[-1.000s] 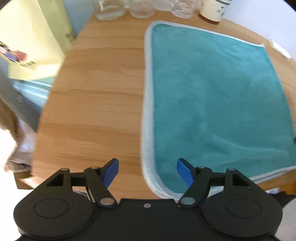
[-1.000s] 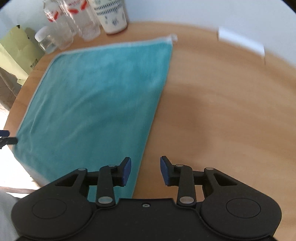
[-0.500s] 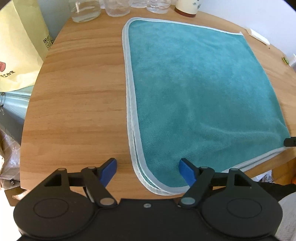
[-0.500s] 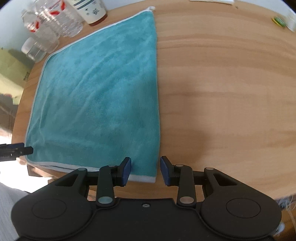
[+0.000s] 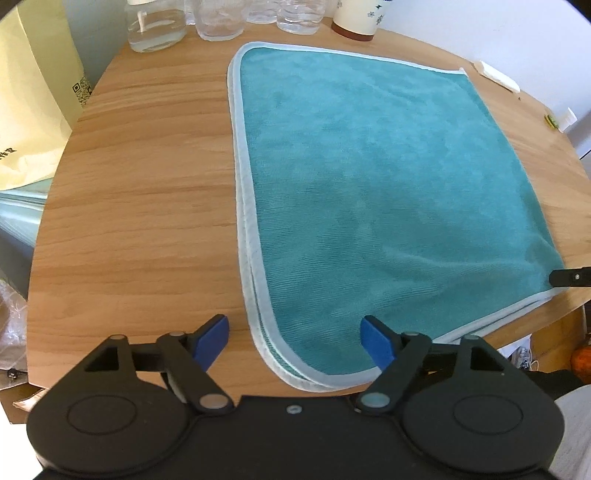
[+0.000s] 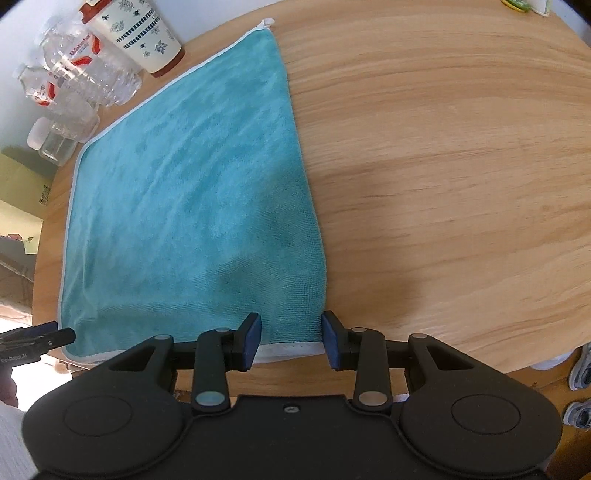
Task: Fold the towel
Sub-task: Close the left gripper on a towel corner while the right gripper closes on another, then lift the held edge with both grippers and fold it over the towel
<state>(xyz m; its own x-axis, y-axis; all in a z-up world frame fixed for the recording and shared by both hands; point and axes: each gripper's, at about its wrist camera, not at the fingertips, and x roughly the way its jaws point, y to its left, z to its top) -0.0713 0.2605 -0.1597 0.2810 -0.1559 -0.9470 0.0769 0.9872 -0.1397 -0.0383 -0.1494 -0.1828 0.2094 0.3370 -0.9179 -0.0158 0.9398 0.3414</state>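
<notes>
A teal towel (image 5: 369,177) with a pale border lies flat on the round wooden table (image 5: 147,184), doubled in two layers. My left gripper (image 5: 295,339) is open, its fingers straddling the towel's near left corner. In the right wrist view the towel (image 6: 192,206) fills the left half. My right gripper (image 6: 291,339) is open, its fingers on either side of the towel's near right corner at the table's front edge. Neither gripper holds anything.
Clear plastic bottles (image 6: 85,81) and a patterned cup (image 6: 136,33) stand along the table's far edge behind the towel. A yellow paper bag (image 5: 33,92) stands off the table's left. A white slip (image 5: 498,77) lies at the far right.
Both grippers have drawn back toward the table's near edge and lined up on the towel's near corners. The towel has not moved.
</notes>
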